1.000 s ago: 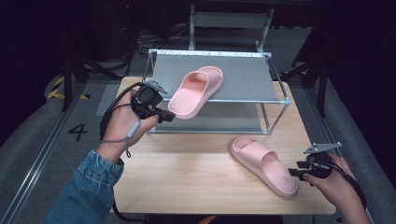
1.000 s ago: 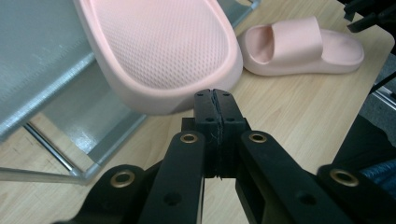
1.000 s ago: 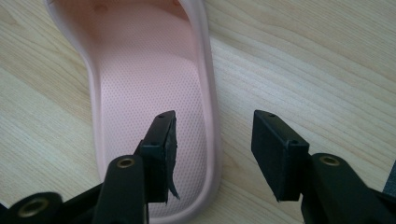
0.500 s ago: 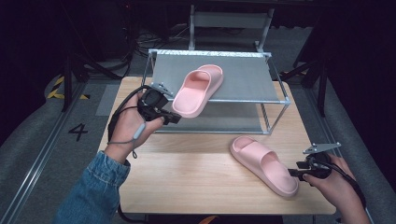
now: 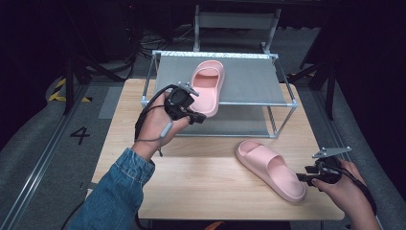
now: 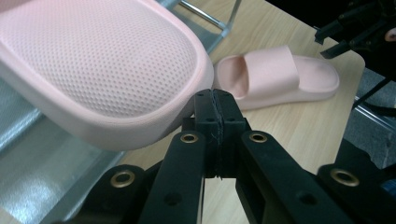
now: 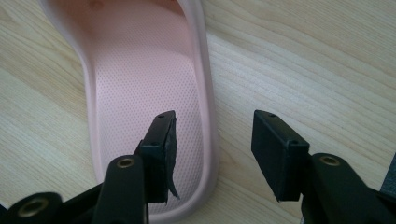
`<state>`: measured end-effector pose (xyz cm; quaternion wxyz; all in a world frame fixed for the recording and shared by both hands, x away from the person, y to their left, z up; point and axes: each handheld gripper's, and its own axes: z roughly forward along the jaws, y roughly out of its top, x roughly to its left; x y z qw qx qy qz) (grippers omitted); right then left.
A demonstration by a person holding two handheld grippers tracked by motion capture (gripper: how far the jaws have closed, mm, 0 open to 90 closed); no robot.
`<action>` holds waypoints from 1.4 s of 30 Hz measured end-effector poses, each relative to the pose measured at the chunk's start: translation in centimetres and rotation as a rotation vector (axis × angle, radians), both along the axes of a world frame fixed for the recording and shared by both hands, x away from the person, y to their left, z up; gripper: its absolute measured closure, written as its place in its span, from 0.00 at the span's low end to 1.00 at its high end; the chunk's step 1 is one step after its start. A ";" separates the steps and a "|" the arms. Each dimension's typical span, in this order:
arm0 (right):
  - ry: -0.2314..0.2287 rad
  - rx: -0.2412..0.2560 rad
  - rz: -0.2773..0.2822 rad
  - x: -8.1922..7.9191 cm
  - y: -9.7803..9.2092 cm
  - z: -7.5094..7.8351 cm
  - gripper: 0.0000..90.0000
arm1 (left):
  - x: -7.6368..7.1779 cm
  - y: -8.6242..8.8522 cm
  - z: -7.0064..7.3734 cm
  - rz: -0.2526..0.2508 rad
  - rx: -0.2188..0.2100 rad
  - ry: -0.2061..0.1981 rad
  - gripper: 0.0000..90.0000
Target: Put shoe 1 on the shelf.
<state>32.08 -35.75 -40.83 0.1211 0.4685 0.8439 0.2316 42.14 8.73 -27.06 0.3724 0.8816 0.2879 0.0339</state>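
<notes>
On the table (image 5: 201, 187) stands a rack (image 5: 249, 79); one slipper (image 5: 208, 91) lies on its top shelf, the other (image 5: 270, 168) before it. The left gripper (image 5: 198, 119), jaws pressed together, sits at the shelf slipper's heel. The right gripper (image 5: 300, 177), jaws apart, straddles the other's rim.

My light wooden table (image 5: 201, 187) carries a metal-framed shelf rack (image 5: 282, 103) and one pink foam slipper (image 5: 270, 168); another pink slipper (image 5: 208, 88) lies on the rack's grey top.

Slippers (image 5: 271, 168): pink foam, matt, finely dimpled.
Table (image 5: 206, 191): pale wood, smooth grain.
Rack (image 5: 249, 79): shiny metal frame, grey shelf.
Jaws: black matt plastic.
</notes>
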 end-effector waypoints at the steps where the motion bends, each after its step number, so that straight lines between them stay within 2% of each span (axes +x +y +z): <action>1: 0.000 0.000 0.000 0.0 0.0 0.0 0.57 | 0.0 0.0 0.0 0.000 0.000 0.000 1.00; 4: 0.010 0.000 -0.007 -0.1 -0.1 0.0 0.57 | 0.9 -0.5 -0.4 0.005 -0.029 -0.003 1.00; 12: 0.012 -0.001 -0.010 -0.3 -0.3 -0.2 0.57 | 3.1 -1.2 -0.9 0.062 -0.042 -0.046 0.99; 14: 0.009 0.003 -0.012 -0.3 -0.3 -0.2 0.57 | 3.8 -1.5 -1.2 0.064 -0.054 -0.051 0.95; 16: 0.013 -0.001 -0.011 -0.4 -0.4 -0.2 0.57 | 4.3 -1.7 -1.5 0.077 -0.072 -0.048 0.94; 22: 0.016 0.000 -0.017 -0.6 -0.7 -0.3 0.57 | 5.5 -2.1 -2.0 0.090 -0.067 -0.053 0.88; 23: 0.015 0.003 -0.023 -0.6 -0.7 -0.3 0.57 | 5.7 -2.3 -2.1 0.095 -0.079 -0.049 0.88; 31: 0.014 0.005 -0.027 -0.7 -0.8 -0.4 0.57 | 5.8 -2.4 -1.9 0.092 -0.103 -0.049 0.75; 34: 0.012 0.001 -0.023 -0.9 -0.8 -0.3 0.57 | 5.6 -2.5 -1.7 0.090 -0.112 -0.061 0.63; 35: 0.016 0.003 -0.028 -1.0 -0.8 -0.3 0.57 | 5.4 -2.5 -1.5 0.090 -0.115 -0.072 0.58; 36: 0.011 0.001 -0.025 -1.0 -0.8 -0.3 0.57 | 5.1 -2.5 -1.2 0.090 -0.106 -0.106 0.54; 37: 0.012 -0.002 -0.028 -1.1 -0.8 -0.2 0.57 | 5.1 -2.5 -1.2 0.090 -0.106 -0.106 0.49; 38: 0.010 0.001 -0.029 -1.2 -0.9 -0.2 0.57 | 4.7 -2.4 -0.8 0.090 -0.096 -0.129 0.48; 42: 0.010 0.000 -0.032 -1.3 -0.9 -0.1 0.57 | 3.8 -1.8 -0.2 0.084 -0.097 -0.148 0.43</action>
